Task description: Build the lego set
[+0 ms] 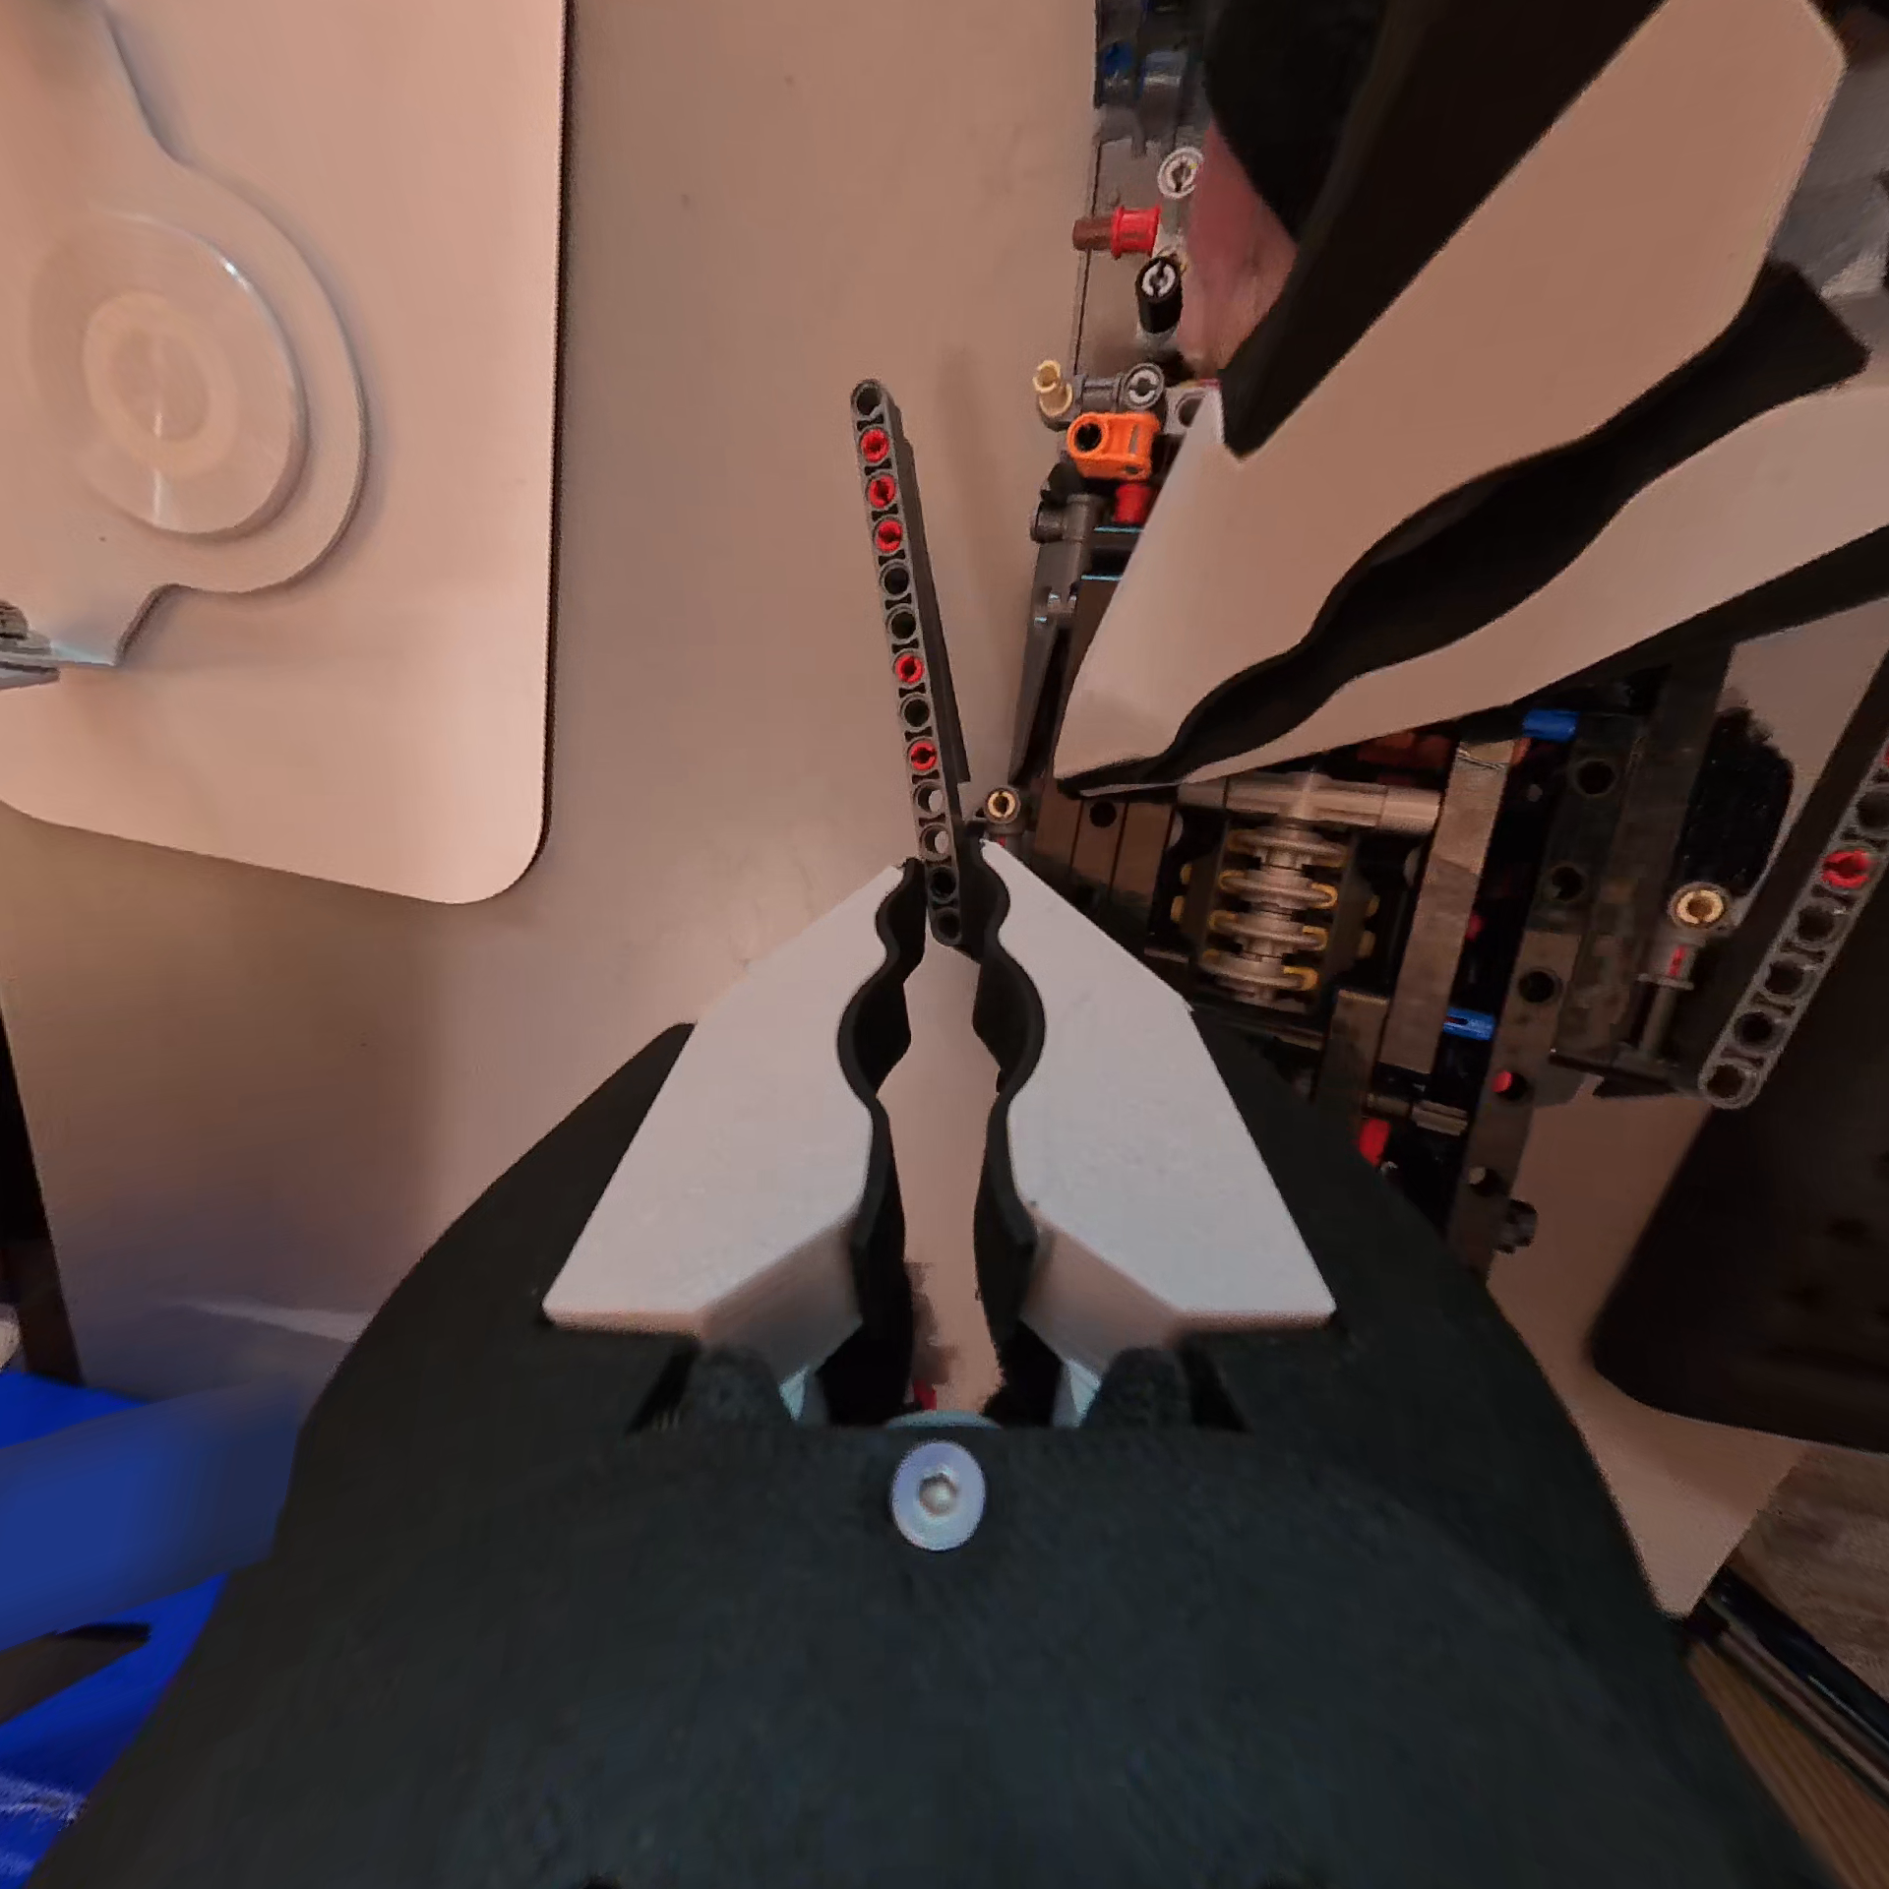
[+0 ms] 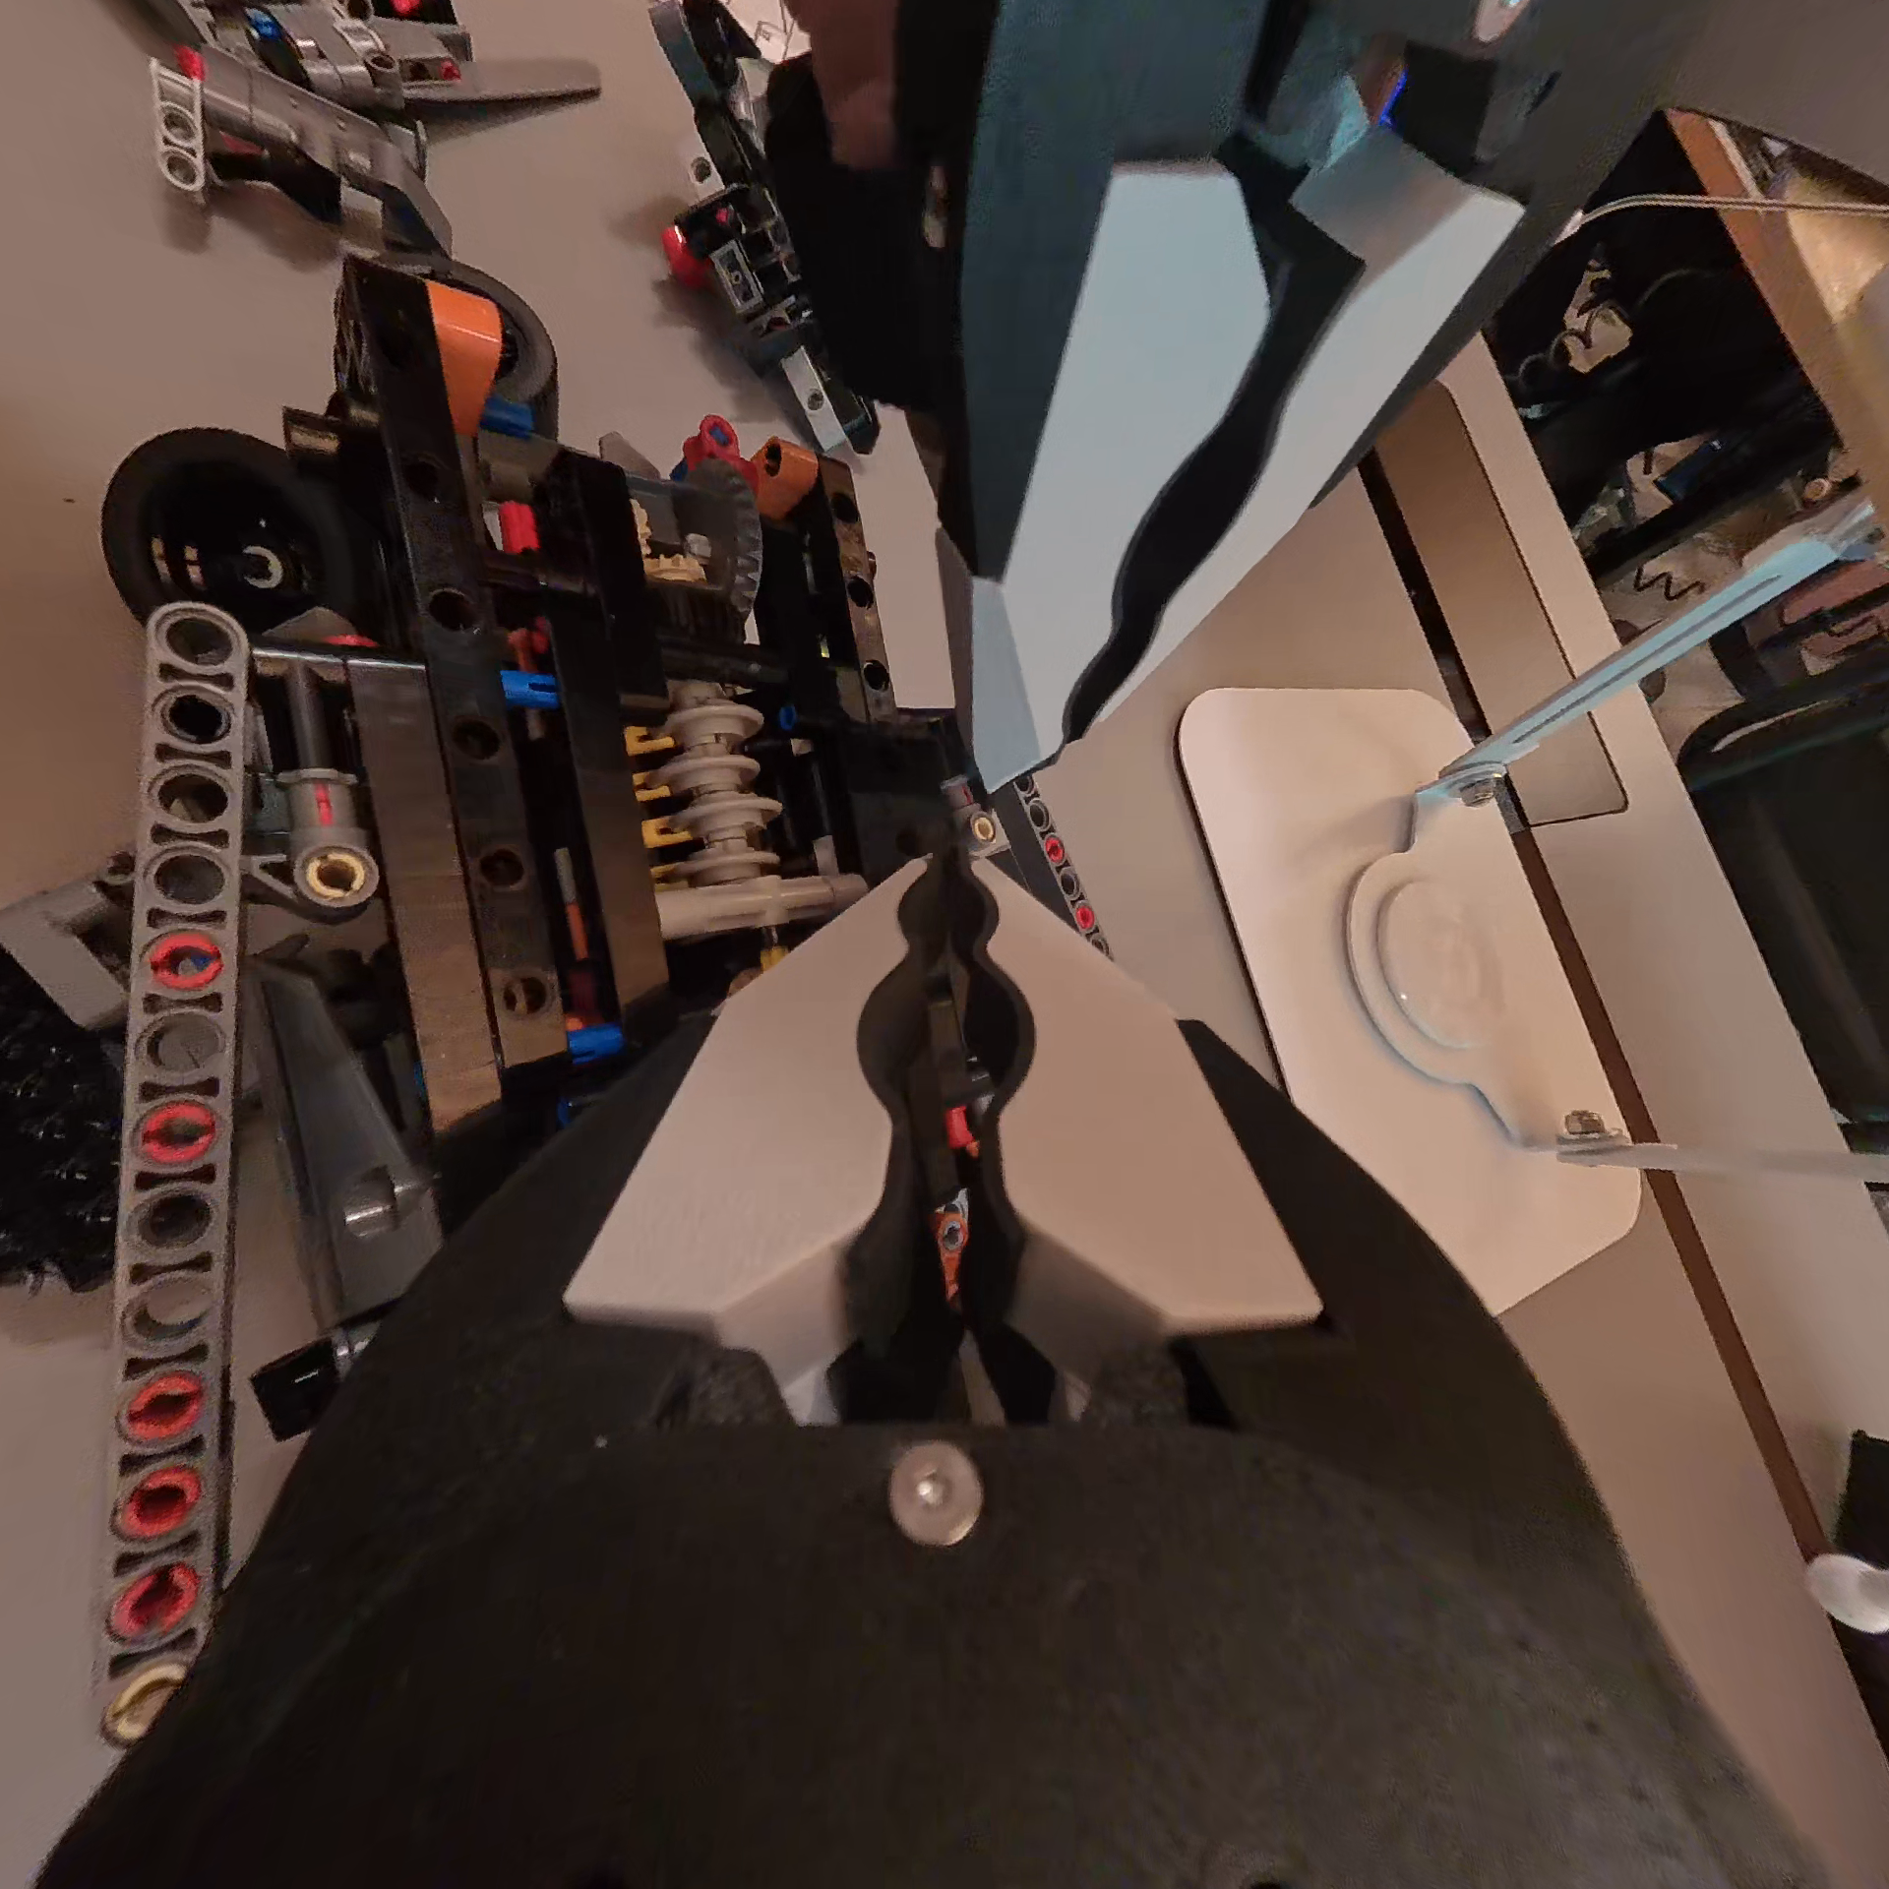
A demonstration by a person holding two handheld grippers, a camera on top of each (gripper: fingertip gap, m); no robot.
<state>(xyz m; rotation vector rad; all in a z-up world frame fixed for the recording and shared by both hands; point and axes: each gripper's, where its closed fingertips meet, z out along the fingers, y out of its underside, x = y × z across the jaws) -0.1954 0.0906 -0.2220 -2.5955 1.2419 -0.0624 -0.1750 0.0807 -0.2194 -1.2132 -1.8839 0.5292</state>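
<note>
My left gripper [image 1: 946, 900] pinches the end of a grey beam [image 1: 910, 654] studded with red pins; my right gripper [image 2: 946, 879] is clamped on a thin black piece [image 2: 946, 1032]. The chassis [image 2: 572, 716] lies well built beside them, though loose sub-assemblies [image 2: 307, 112] remain unattached

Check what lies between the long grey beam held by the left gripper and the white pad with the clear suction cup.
Only bare beige tabletop separates the beam from the pad, in the left wrist view.
</note>
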